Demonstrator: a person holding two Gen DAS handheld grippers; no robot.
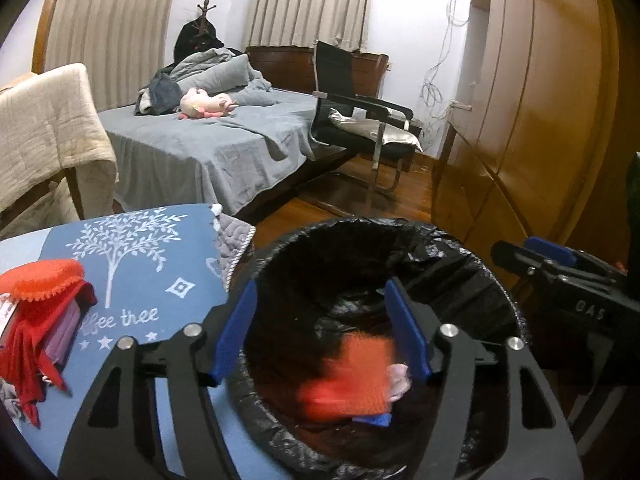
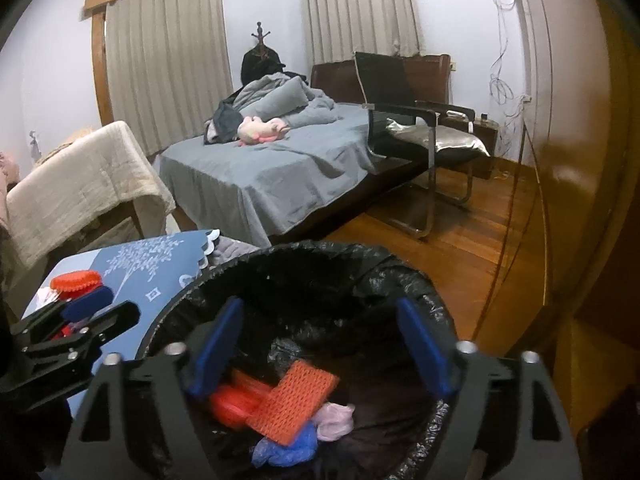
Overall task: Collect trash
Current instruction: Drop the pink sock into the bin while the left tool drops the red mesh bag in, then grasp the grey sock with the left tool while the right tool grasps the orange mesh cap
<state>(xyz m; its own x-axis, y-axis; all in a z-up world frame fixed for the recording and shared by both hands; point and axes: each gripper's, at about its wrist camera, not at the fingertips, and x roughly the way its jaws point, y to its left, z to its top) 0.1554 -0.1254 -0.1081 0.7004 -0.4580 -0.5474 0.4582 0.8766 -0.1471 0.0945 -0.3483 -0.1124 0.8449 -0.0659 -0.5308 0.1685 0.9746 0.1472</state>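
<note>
left wrist view: left gripper hangs over the mouth of the bin, which is lined with a black bag; its blue pads are spread apart with nothing between them. inside the bin, below the jaws, an orange piece of trash shows blurred, with a pale pink scrap and a bit of blue beside it. just left of the bin, a blue cloth with a white tree print carries an orange scalloped item on top of red fabric. the right gripper juts in just right of the bin; its jaw state cannot be told from here. right wrist view: right gripper also sits over the bin, jaws wide apart and empty. at the bottom of the bin lie an orange mesh rectangle, red-orange pieces, a pink wad and a blue wad. beyond the bin, a bed with grey sheet.
</note>
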